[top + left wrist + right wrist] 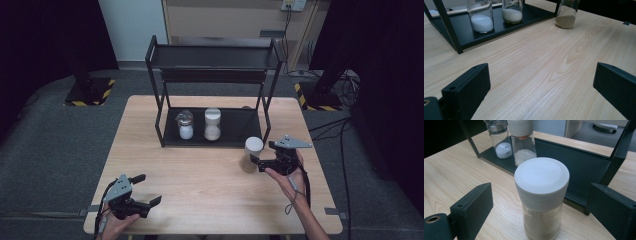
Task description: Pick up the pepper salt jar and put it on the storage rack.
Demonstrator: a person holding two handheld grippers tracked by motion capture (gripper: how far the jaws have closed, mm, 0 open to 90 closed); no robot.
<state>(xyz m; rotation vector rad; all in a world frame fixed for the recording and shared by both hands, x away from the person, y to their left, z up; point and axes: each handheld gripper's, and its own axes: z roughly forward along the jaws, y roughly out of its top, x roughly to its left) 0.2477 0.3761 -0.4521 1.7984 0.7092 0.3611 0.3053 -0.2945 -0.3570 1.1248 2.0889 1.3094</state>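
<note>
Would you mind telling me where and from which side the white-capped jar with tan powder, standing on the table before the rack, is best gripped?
Probably the jar's glass body just under its white cap, approached level from the person's side. It stands upright, and the round, straight wall suits flat pads. The right hand-held gripper already straddles it, jaws open either side without touching. The rack blocks the far side.

Left gripper view: all three jars cut off at the top edge, lids out of frame; brown-filled jar (566,15) shows its lower body alone. Right gripper view: white-capped jar (541,195) loses its base at the bottom edge; metal-lidded jar (499,137) cropped at the top. High view: jar contents too small to identify; rack (215,55) upper shelf hides the counter (200,170) strip behind it.
</note>
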